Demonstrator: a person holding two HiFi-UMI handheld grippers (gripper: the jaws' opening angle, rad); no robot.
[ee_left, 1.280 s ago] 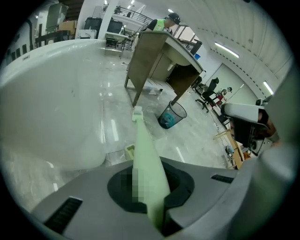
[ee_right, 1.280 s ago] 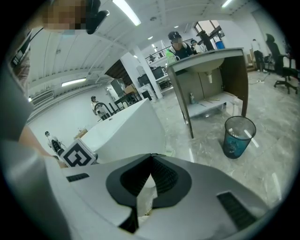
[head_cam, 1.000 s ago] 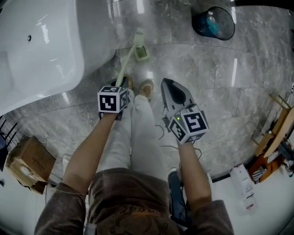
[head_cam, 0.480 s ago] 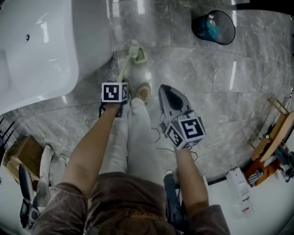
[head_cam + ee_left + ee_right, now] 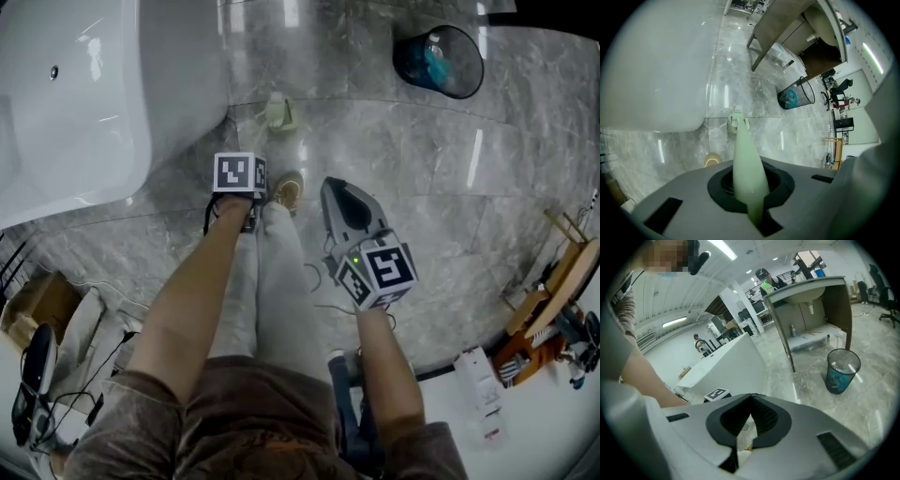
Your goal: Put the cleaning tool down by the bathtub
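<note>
Left gripper point(image 5: 242, 187), clenched on the pale green handle of the cleaning tool point(image 5: 278, 112), pointed steeply at the marble floor in the head view. The tool's head sat just off the rounded end of the white bathtub point(image 5: 84, 103). Whether the head touched the floor could not be told from above. The right gripper point(image 5: 339, 186) hung farther from the bathtub, beyond the person's legs.

Seen from the left gripper view, the left gripper point(image 5: 749, 187) had its dark pads pressed on both sides of the cleaning tool point(image 5: 746, 164). The handle ran straight out from the jaws to a head beside the bathtub point(image 5: 656, 70) wall. A tan shoe point(image 5: 712, 161) stood near the bathtub's base.

From the right gripper view, the right gripper point(image 5: 750, 401) was closed with nothing between its jaws, and the bathtub point(image 5: 726, 366) lay beyond it.

To finish well, the grip would likely need to hold until the head bore on the floor. The handle could then be lowered flat or leaned on the bathtub wall before the jaws let go. Releasing early would risk the handle toppling onto the shoe.
</note>
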